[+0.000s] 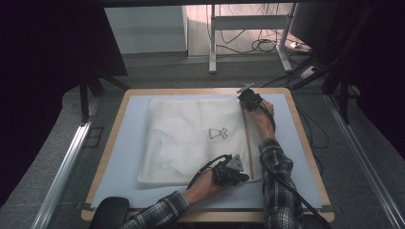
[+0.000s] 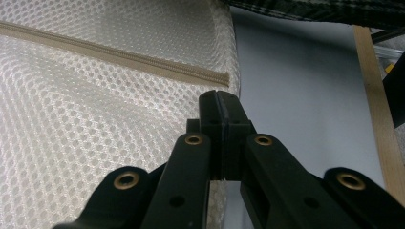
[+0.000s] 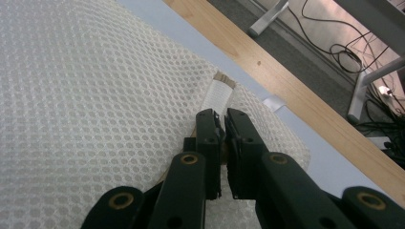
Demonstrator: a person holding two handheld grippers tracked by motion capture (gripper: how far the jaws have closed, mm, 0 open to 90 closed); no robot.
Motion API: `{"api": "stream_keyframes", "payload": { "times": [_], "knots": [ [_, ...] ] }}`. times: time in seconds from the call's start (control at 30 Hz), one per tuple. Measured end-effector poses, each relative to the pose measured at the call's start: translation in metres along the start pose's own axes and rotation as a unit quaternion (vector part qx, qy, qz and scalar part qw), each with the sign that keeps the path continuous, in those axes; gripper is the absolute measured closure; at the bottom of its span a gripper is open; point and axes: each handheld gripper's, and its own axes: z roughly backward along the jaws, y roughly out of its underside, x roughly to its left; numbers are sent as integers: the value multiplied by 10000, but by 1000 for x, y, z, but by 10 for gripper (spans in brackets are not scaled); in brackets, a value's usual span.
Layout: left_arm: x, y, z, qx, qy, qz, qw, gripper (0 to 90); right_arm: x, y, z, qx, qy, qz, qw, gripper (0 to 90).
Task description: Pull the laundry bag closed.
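No legible text was found; the mesh bag point(image 1: 191, 138) bore only a small black dress pictogram point(image 1: 218, 133).

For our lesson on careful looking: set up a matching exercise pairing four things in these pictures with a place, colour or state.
Things:
1. mesh bag
2. zip
3. left gripper
4. table edge

Descriptions:
A. bare wood
B. beige strip running along the netting
C. white, lying flat on the pale blue mat
D. jaws shut, at the bag's near right corner

Pairs: 1-C, 2-B, 3-D, 4-A
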Motion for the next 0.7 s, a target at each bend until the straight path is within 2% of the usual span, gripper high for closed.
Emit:
{"api": "stream_keyframes", "payload": {
  "times": [0.03,0.33,0.4,0.47,0.6,0.63,0.7],
  "knots": [
    [1,0,1,54,-6,-62,10000,900,0,-1,-1,3,6,-7,10000,838],
    [-2,0,1,15,-81,-142,9999,897,1,1,2,19,-132,-270,9995,818],
    [-3,1,1,-62,-119,-71,9999,872,2,1,4,-47,-196,-386,9991,790],
    [-3,1,1,-56,-134,-83,9999,857,2,1,5,-70,-234,-430,9988,779],
    [-4,0,4,-52,-295,-200,9994,800,5,1,7,-140,-281,-577,9978,707],
    [-5,-2,6,-116,-342,-253,9990,791,5,1,8,-163,-319,-636,9973,696],
    [-6,-3,9,-246,-326,-224,9989,773,7,1,10,-191,-351,-634,9972,673]
  ]
}}
